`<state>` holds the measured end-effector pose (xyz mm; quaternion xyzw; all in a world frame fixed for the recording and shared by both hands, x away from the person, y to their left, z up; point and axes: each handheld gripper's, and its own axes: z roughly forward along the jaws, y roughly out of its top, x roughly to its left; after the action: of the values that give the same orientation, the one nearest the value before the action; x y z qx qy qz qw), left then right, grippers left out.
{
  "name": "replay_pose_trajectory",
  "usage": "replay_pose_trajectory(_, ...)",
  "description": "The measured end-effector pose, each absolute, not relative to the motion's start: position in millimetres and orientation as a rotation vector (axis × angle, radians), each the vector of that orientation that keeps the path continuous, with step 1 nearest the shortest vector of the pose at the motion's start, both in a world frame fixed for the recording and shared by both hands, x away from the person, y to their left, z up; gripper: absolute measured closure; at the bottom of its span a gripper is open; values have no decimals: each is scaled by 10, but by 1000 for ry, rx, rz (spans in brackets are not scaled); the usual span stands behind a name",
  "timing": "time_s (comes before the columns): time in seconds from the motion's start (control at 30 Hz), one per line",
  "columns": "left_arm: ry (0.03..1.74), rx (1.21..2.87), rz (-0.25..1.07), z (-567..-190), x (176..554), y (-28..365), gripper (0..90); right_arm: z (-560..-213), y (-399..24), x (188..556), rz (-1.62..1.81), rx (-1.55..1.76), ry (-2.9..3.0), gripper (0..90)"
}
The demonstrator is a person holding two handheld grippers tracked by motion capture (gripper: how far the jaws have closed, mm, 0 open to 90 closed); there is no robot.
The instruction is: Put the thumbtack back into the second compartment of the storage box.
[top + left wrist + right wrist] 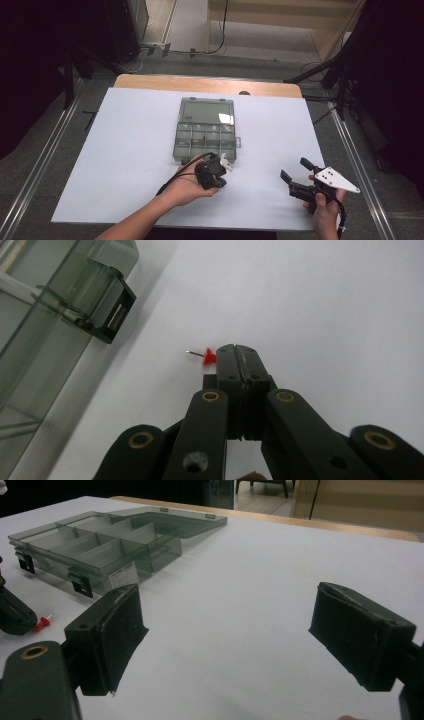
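Observation:
A small red pushpin (208, 356) lies on the white table sheet right against the outer side of my left gripper's (241, 351) tip, its needle pointing away. The jaws are pressed together with only a seam between them, and the pin is not in that seam. In the right gripper view the pushpin (42, 624) sits just beside the left gripper's black tip (15, 617). A hand holds the left gripper (219, 183) just in front of the clear grey compartment box (206, 135). My right gripper (295, 169) (227, 605) hovers open and empty at the front right.
The box's lid (207, 111) lies open flat behind its divided tray, and a black latch (102, 307) juts from the front wall near the pin. The white sheet (125, 150) covers a wooden table; dark stands flank both sides.

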<state>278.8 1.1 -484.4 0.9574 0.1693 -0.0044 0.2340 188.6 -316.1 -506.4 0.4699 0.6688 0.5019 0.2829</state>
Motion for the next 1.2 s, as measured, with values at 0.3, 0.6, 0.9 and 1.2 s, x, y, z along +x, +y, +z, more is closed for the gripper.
replay_pose_trajectory(0.3,544,2528,-89,-4729,2846,68,718,-5065,-3165,1887,1345,1260,1788,143)
replay_pose_trajectory(0.6,748,2506,34,-4774,2778,-50,576,-5060,-3165,1882,1344,1259,1788,143)
replay_pose_trajectory(0.9,777,2538,77,-4843,2765,-72,575,-5058,-3170,1881,1346,1258,1789,143)
replay_pose_trajectory(1.2,761,2557,94,-4857,2778,-33,743,-5060,-3167,1883,1343,1257,1791,142)
